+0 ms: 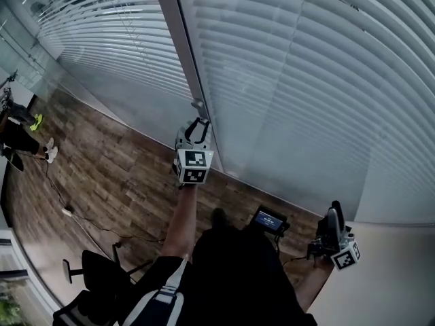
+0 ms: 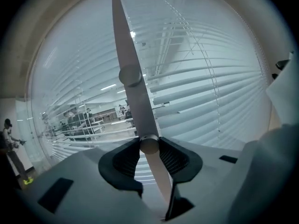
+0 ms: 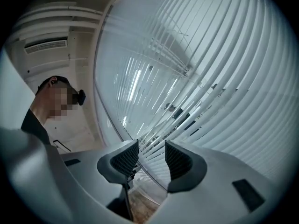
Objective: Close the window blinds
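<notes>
White slatted blinds [image 1: 306,80] cover the glass ahead, and a second panel [image 1: 102,26] hangs to the left of the grey window post [image 1: 178,39]. My left gripper [image 1: 198,124] is raised to the foot of that post. In the left gripper view a grey blind wand [image 2: 135,101] runs up between the jaws of that gripper [image 2: 149,154], and both pads press on its rounded lower end [image 2: 149,145]. The slats [image 2: 210,101] stand partly apart there, with a lit room showing through. My right gripper [image 1: 333,217] hangs low at the right, open [image 3: 152,160], with nothing between its fingers.
A wooden floor [image 1: 102,175] lies below the window, with a cable [image 1: 68,209] across it. A person [image 1: 17,138] stands at the far left. A black office chair [image 1: 95,277] is near my left side. A small device with a blue screen [image 1: 268,219] sits by my feet.
</notes>
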Motion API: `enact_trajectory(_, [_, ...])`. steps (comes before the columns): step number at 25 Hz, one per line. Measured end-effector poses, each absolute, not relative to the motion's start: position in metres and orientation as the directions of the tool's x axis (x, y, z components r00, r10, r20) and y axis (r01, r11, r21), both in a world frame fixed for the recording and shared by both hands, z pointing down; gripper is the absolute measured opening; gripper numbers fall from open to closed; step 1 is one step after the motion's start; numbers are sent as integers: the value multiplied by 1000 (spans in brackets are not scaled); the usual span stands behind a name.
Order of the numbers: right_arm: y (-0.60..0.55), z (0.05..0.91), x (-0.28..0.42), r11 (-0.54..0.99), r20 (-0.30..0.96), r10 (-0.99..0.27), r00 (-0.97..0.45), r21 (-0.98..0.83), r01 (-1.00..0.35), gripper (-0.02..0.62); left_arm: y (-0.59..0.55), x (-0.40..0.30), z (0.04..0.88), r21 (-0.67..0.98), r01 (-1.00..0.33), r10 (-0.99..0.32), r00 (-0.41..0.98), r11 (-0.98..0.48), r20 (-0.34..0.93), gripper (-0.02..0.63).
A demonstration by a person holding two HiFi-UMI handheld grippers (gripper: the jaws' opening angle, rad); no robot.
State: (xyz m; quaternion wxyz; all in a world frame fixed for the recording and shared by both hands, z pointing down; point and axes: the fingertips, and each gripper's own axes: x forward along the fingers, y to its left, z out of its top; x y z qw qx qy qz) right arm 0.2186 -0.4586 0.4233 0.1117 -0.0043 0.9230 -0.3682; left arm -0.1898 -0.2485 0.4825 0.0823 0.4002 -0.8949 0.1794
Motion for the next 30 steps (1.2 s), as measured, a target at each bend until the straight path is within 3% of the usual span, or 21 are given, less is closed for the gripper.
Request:
enact_trajectory(3, [-457, 420, 223, 732, -208, -91, -974, -677, 76, 181, -248, -185, 481, -71, -761, -725, -639, 645, 255, 187])
enact_trajectory(7, [-459, 422, 232, 732, -206, -101, -973, -678, 68, 181, -244, -182, 478, 230, -730, -765, -614, 644, 192, 192])
enact_trajectory(11, [-461, 426, 232, 730, -202, -114, -973, -681, 57, 181, -243, -189, 479, 321, -705, -771, -612, 633, 175, 175])
enact_trajectory(13, [-460, 428, 231, 730, -201, -117, -973, -682, 53, 181, -240, -192, 481, 287, -703, -758, -625, 651, 189, 138])
enact_trajectory(20, [-457, 429, 229, 731, -199, -109, -974, -680, 57, 181, -242, -191, 484, 55, -730, -716, -650, 682, 254, 135])
enact_trajectory(27, [-456, 424, 225, 737, -201, -91, -975, -672, 70, 181, -244, -189, 486, -325, -694, -624, -720, 643, 303, 135])
enact_trajectory(30, [-455, 423, 223, 738, -202, -87, -976, -671, 72, 181, -245, -189, 486, -390, -675, -606, -736, 626, 302, 135])
